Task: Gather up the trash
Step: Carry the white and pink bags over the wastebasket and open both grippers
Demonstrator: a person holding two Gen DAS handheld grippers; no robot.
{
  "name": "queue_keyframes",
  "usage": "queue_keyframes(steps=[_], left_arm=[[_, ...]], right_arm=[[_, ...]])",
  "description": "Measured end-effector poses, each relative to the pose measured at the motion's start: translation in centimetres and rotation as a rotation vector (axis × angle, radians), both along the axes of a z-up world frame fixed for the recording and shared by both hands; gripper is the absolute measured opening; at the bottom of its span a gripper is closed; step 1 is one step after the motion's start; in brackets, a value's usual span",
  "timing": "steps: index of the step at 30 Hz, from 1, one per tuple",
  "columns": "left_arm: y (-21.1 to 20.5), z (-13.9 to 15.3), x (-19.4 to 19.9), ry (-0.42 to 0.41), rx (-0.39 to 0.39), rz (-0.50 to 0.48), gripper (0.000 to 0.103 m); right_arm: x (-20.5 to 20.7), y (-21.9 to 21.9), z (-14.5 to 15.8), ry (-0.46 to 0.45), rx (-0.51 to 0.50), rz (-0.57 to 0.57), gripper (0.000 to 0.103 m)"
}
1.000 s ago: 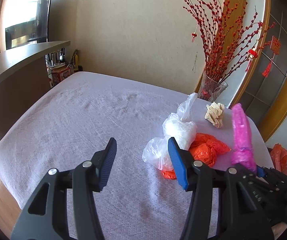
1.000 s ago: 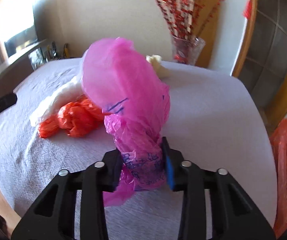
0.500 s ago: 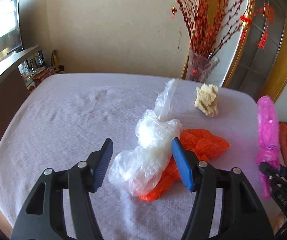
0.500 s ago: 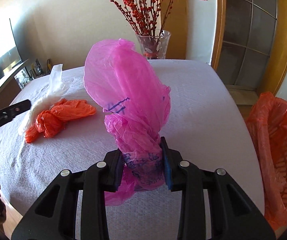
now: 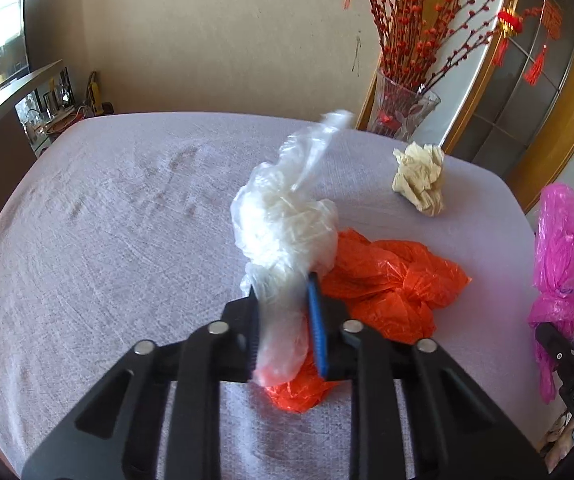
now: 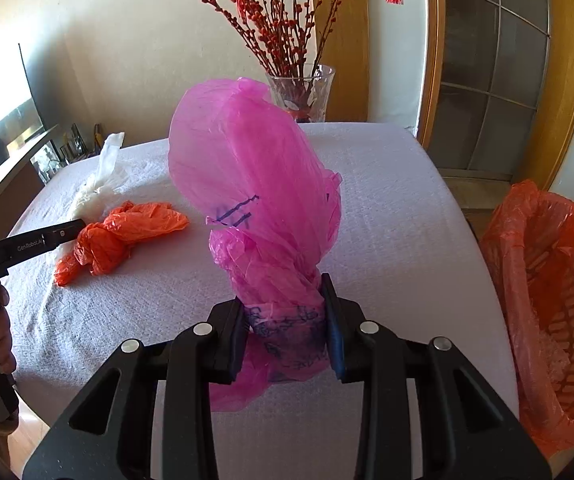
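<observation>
The table [image 5: 99,220], under a pale cloth, carries the loose trash, and a bin [image 6: 547,300] lined with an orange bag stands just off its right edge. The step in hand is picking up: both grippers hold a piece, and nothing held has reached the bin yet.

The right hand-held gripper [image 6: 285,320] is clamped on the twisted neck of the pink bag [image 6: 247,176], held clear of the cloth. The left hand-held gripper [image 5: 283,324] is closed on the lower end of the clear bag [image 5: 287,220], which lies against the orange bag [image 5: 391,280]. A crumpled paper ball [image 5: 421,178] sits apart near the far edge.

Next, I judge, the pink bag swings right over the bin and is released; the clear bag follows.

Half a second ago the left gripper stood wide open around the clear bag; now it has closed on it.
</observation>
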State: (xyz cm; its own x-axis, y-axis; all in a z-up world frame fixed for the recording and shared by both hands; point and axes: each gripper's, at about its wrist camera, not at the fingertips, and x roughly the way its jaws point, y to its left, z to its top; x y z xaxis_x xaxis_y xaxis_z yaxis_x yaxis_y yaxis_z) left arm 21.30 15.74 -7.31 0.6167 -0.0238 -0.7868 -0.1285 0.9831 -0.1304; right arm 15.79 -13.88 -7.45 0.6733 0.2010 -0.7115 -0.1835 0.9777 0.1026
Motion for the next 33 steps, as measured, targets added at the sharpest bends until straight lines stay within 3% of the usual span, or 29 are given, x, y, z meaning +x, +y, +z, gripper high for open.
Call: queue_keyframes(steps=[8, 16, 33], left_arm=[[-0.5, 3.6, -2.2, -0.101, 0.0, -0.005, 0.02], [-5.2, 6.4, -3.9, -0.167, -0.006, -0.123, 0.02], [-16.0, 6.7, -4.8, -0.174, -0.051, -0.359, 0.02]], right_arm=[[-0.9, -1.8, 1.6, -0.048, 0.018, -0.037, 0.033], [-2.1, -4.2, 2.8, -0.089, 0.022, -0.088, 0.033], [-4.3, -11.4, 3.6, -0.123, 0.058, -0.25, 0.033]])
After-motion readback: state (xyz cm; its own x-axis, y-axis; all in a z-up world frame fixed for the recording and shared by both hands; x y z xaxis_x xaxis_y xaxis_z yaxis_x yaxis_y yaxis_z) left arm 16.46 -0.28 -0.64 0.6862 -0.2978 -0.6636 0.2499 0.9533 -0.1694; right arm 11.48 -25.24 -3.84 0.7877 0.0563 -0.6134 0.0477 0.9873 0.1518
